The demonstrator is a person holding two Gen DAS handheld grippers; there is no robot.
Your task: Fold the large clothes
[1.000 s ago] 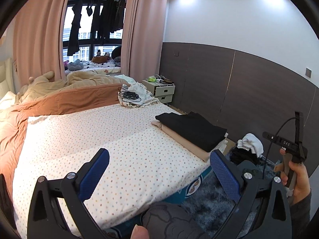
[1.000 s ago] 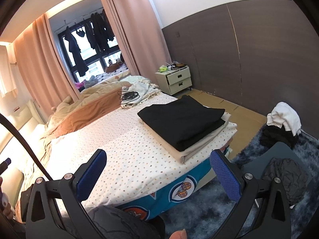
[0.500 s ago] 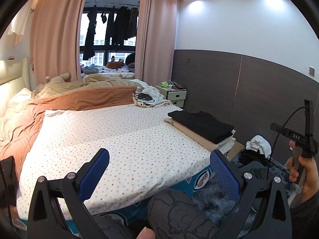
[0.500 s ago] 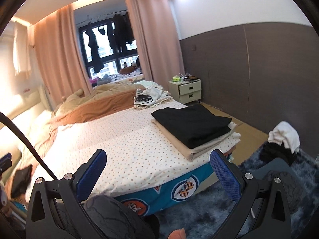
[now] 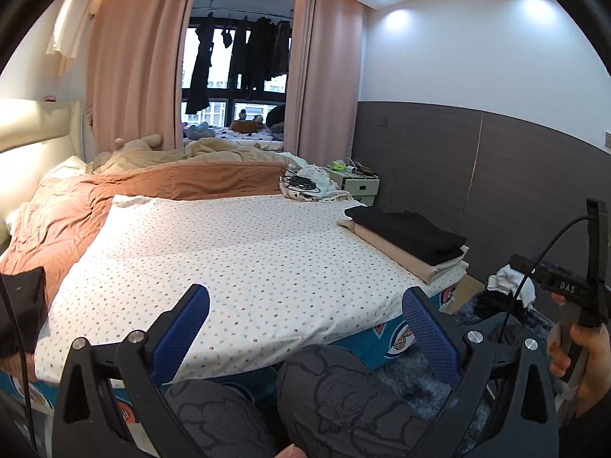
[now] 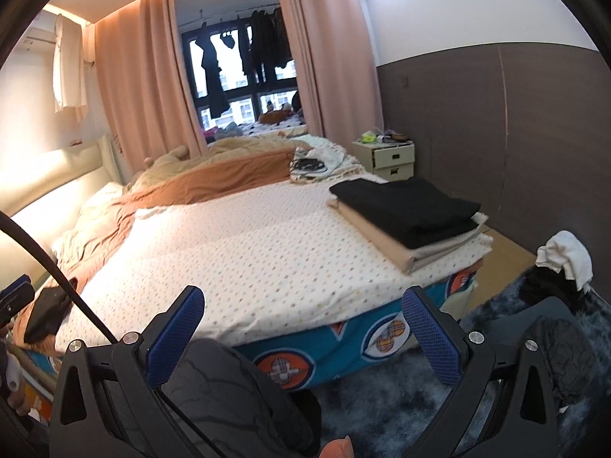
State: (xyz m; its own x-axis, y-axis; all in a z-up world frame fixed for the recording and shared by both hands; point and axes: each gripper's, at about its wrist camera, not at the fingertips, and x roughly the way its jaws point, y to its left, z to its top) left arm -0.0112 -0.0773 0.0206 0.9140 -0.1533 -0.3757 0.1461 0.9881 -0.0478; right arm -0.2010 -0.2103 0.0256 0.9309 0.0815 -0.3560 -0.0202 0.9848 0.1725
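Neatly stacked — folded clothes point(image 6: 404, 215) on bed point(image 6: 244, 252)

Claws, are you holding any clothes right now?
No. The left claw and right claw are both open and empty; the folded clothes lie untouched on the bed.

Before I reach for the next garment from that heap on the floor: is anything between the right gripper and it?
Nothing visible does. The right gripper, open and empty, hangs above the person's knee; the heap, white cloth on dark, lies on the rug to its right, past the bed corner, which stands left of that path.
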